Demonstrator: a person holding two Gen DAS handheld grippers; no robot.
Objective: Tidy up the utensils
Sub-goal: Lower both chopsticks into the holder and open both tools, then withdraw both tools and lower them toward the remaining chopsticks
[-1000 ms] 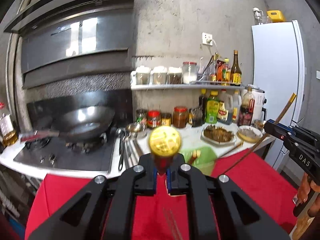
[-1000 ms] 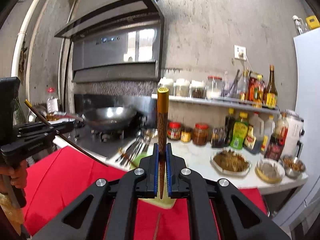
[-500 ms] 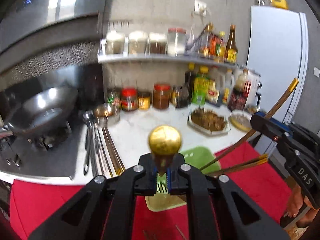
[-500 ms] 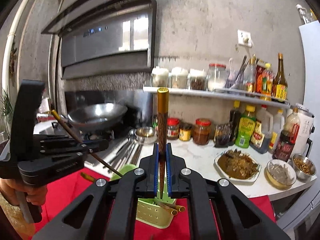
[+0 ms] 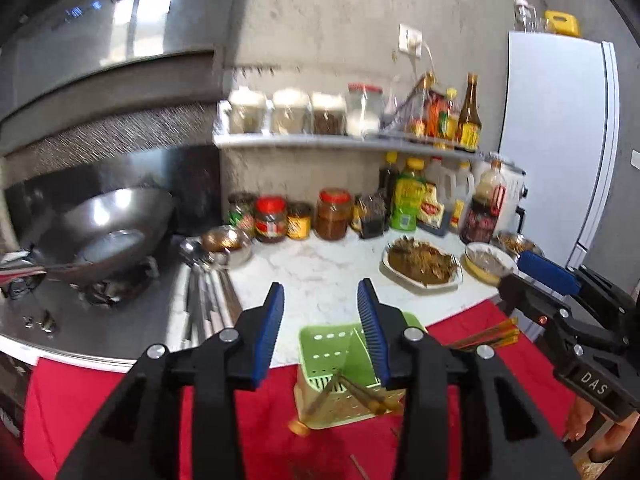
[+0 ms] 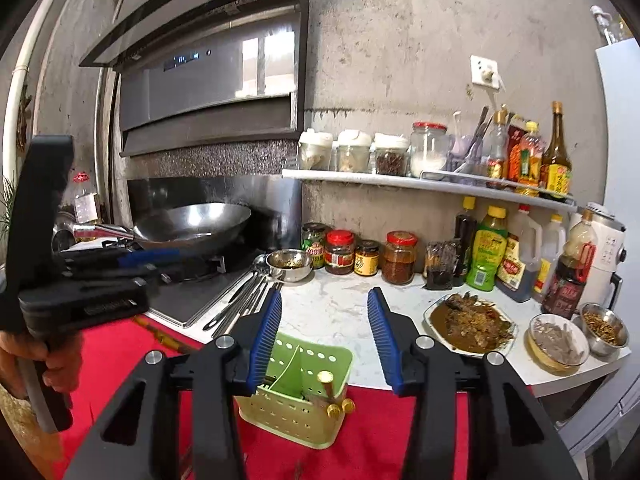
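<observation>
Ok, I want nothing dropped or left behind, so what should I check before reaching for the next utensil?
1. Left gripper empty: ok, jaws just opened, nothing between them.
2. Right gripper empty: ok, jaws just opened, nothing between them.
3. Chopsticks inside green holder: ok.
4. Holder upright on red cloth: ok.
5. Cloth cleared: not ok, loose chopsticks lie on it.

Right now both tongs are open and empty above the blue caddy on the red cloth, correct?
Not quite: the caddy is green, not blue, as the right wrist view shows. The rest holds: left tongs and right tongs have just been opening, with nothing between them, above the caddy on the red cloth.
</observation>
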